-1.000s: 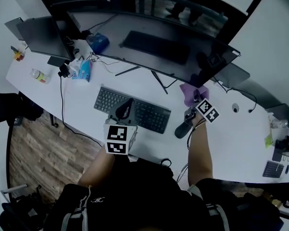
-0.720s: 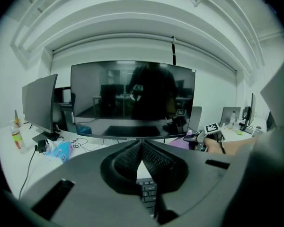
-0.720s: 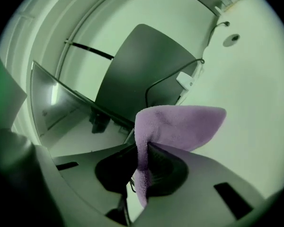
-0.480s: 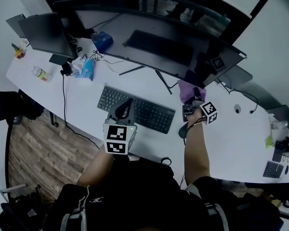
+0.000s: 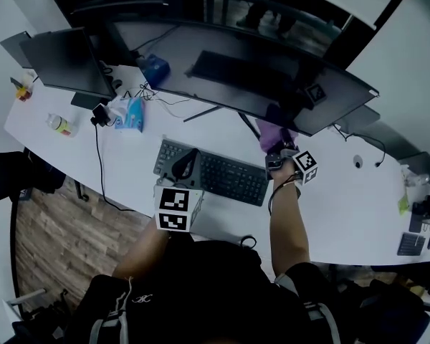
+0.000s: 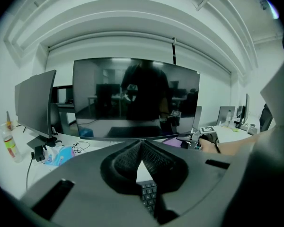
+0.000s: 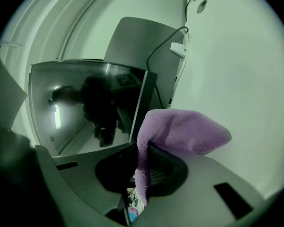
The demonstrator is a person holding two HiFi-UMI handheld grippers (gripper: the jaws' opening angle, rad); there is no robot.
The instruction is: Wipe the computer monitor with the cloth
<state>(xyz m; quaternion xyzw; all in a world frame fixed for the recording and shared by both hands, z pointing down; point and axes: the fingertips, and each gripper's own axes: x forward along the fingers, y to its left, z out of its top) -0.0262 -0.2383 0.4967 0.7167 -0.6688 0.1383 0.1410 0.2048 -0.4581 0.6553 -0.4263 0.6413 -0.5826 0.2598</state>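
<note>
The wide dark monitor stands at the back of the white desk; it fills the middle of the left gripper view as the monitor and appears tilted in the right gripper view as the monitor. My right gripper is shut on a purple cloth, held just below the screen's lower edge near its right part. The cloth hangs over the jaws. My left gripper is shut and empty, over the black keyboard.
A second monitor stands at the far left, with a blue packet, cables and a small bottle near it. A laptop sits behind the main screen's right end. Gadgets lie at the far right of the desk.
My right gripper has carried the purple cloth left and up toward the monitor's lower edge. The left gripper has stayed over the keyboard.
</note>
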